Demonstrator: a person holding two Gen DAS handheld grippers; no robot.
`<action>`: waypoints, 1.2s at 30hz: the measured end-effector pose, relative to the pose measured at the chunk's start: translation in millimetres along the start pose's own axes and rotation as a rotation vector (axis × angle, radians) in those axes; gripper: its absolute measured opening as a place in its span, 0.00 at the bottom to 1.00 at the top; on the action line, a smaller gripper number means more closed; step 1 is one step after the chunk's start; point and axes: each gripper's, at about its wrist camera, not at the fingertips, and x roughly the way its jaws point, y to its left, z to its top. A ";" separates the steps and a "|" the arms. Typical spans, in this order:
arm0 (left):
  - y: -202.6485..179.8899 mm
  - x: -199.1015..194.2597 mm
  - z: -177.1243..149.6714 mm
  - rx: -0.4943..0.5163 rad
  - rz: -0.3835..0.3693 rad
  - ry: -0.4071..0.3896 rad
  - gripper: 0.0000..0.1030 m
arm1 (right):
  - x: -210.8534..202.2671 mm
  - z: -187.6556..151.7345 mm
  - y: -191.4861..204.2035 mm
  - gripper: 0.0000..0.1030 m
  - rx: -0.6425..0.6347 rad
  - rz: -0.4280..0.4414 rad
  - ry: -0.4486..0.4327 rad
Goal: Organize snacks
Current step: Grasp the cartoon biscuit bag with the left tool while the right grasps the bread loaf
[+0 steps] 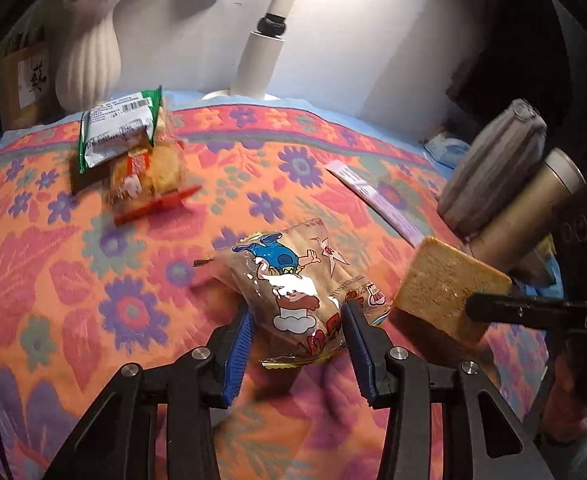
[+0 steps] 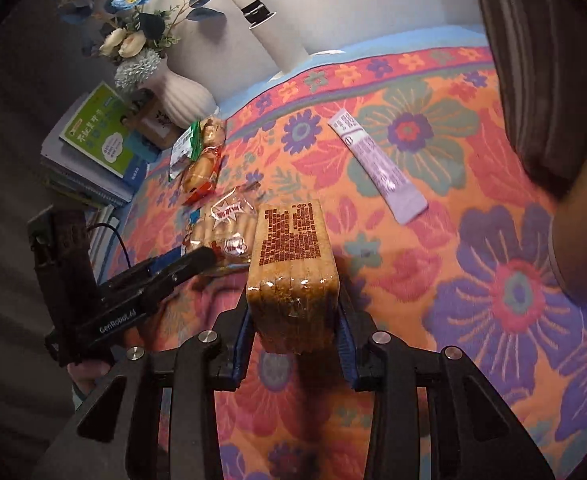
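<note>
On the floral cloth [image 1: 93,280], four snack packets (one purple stick [image 2: 377,168] lies apart). The left hand-held gripper [image 1: 297,316] pinches the cartoon bread bag [image 1: 297,276]; the right hand-held gripper [image 2: 293,320] pinches the sliced bread pack [image 2: 291,248]. White vase [image 2: 181,92] holds flowers [image 2: 133,28].

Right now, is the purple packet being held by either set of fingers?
No, the purple packet lies flat on the flowered cloth, apart from both grippers, which hold other snacks.
</note>
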 end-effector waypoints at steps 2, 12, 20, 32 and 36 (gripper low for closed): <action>-12.0 -7.0 -13.5 0.037 -0.022 0.028 0.42 | -9.6 -9.3 -7.8 0.34 0.021 0.002 -0.009; 8.8 -37.3 -19.1 -0.036 0.109 -0.011 0.82 | -36.0 -34.5 -40.6 0.48 0.032 -0.120 -0.057; 15.4 -26.7 -40.5 -0.101 0.229 0.027 1.00 | -41.7 -43.6 -51.0 0.68 -0.061 -0.168 -0.092; -7.9 -27.3 -51.7 -0.034 0.330 0.080 0.92 | -43.2 -45.6 -45.2 0.68 -0.158 -0.159 -0.104; -20.3 -46.5 -38.8 -0.100 0.128 -0.010 0.90 | -43.4 -41.2 -32.1 0.75 -0.258 -0.171 -0.124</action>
